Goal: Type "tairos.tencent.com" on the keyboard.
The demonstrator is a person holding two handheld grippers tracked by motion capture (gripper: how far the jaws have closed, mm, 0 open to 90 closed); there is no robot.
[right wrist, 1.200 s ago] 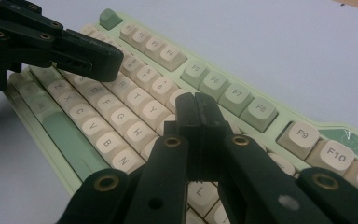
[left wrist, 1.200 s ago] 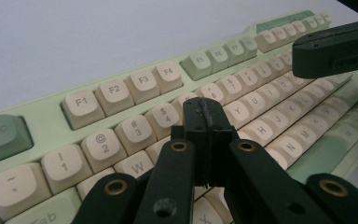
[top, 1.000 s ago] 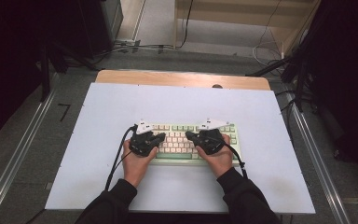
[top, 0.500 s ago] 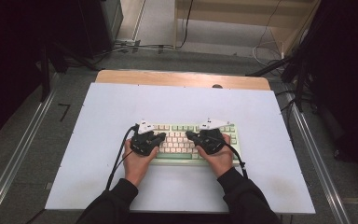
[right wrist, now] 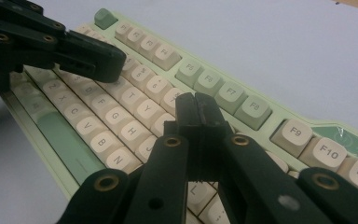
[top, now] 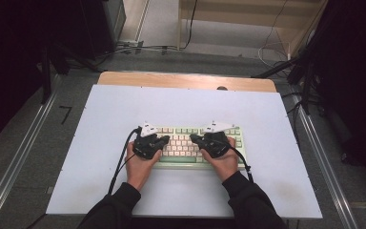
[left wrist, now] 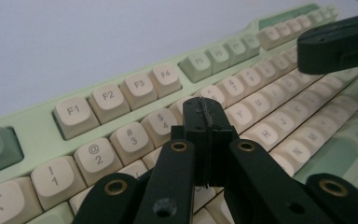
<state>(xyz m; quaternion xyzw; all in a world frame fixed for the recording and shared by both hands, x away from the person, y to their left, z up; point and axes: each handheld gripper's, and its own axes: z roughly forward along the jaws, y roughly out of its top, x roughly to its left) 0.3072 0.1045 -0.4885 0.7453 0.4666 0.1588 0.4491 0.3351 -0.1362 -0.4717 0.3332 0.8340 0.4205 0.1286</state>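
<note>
Risking a wrong key or two keys pressed at once, the closed tips being wider than the gaps between the keys, and risking the keyboard (top: 186, 145) sliding on the smooth white bench (top: 100, 114) under a slanted push. Hovering low over the keyboard near the front middle of the bench: left tongs (left wrist: 204, 122) with jaws pressed together on nothing, above the number row near the 4 and 5 keys; right tongs (right wrist: 199, 116), jaws likewise together and empty, over the letter rows farther right.

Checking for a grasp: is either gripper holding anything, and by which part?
Nothing is held. The left gripper and right gripper are shut empty above the keyboard.
</note>
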